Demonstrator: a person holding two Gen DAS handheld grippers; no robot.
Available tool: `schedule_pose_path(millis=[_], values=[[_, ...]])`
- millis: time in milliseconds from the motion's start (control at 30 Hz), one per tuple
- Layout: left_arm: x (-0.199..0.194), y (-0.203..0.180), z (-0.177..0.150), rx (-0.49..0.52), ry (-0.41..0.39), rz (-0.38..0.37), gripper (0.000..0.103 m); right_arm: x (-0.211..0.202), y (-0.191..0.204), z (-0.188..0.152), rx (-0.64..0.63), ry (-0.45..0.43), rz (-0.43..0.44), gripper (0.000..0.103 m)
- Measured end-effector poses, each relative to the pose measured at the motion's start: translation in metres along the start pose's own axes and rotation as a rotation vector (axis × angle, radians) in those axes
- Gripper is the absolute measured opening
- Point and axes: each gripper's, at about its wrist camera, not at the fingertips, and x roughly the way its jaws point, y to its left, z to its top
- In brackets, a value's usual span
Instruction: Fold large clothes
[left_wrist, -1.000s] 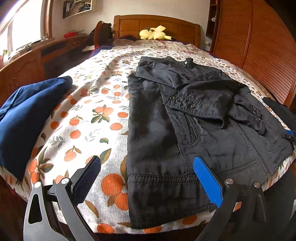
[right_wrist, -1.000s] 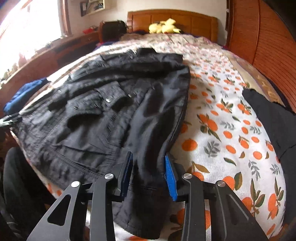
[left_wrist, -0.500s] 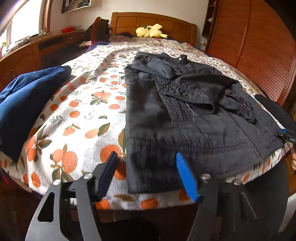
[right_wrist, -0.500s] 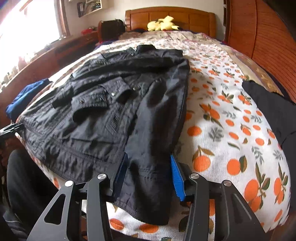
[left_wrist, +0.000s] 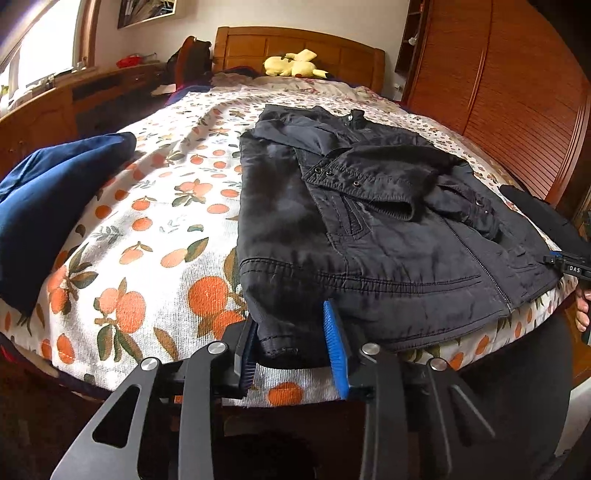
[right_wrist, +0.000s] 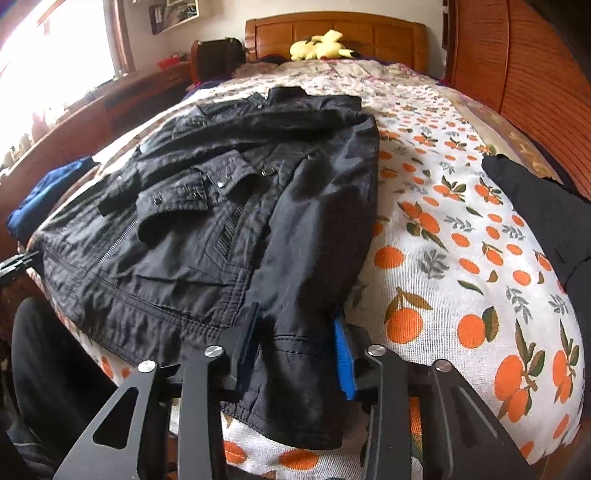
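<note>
With both tongs, left tongs (left_wrist: 291, 345) just narrowed and right tongs (right_wrist: 297, 350), pinching the black jacket (left_wrist: 369, 236) hem's near corners, lift evenly and carry the hem toward the far collar.

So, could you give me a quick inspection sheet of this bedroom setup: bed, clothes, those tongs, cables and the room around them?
Surface: bed with an orange-print cover.
Job's things: black jacket lying flat, sleeves folded over its front.
Clutter: blue garment on one side of the jacket, another dark garment on the other, yellow plush toy by the headboard.
Tongs: left tongs have just been closing on the jacket's hem corner; right tongs grip the other corner.
Cables: nothing seen.
Surroundings: wooden wardrobe, window.
</note>
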Motion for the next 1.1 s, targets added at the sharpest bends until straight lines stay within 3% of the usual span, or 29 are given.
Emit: schedule_pose_path(millis=[267,367,467,633,900,1100], values=[[0.005,0.001,0.003,-0.001,0.009,0.0,0.035,0.005,-0.003,-0.001,0.014,0.021,0.024,0.034],[0.001,0.001,0.008,-0.002,-0.002,0.001,0.015,0.006,-0.004,0.001,0.016,0.028,0.03,0.031],[-0.009,-0.001,0.017,-0.009,-0.032,-0.023,0.005,0.001,-0.004,0.005,0.012,0.006,0.044,0.011],[-0.046,-0.012,0.056,-0.02,-0.152,-0.07,0.004,-0.031,0.0,0.032,0.023,-0.112,0.097,0.006],[-0.116,-0.046,0.142,0.019,-0.365,-0.084,0.003,-0.105,0.023,0.105,-0.027,-0.318,0.052,0.004],[-0.18,-0.066,0.188,0.042,-0.506,-0.088,0.003,-0.175,0.031,0.148,-0.062,-0.464,0.03,0.004]])
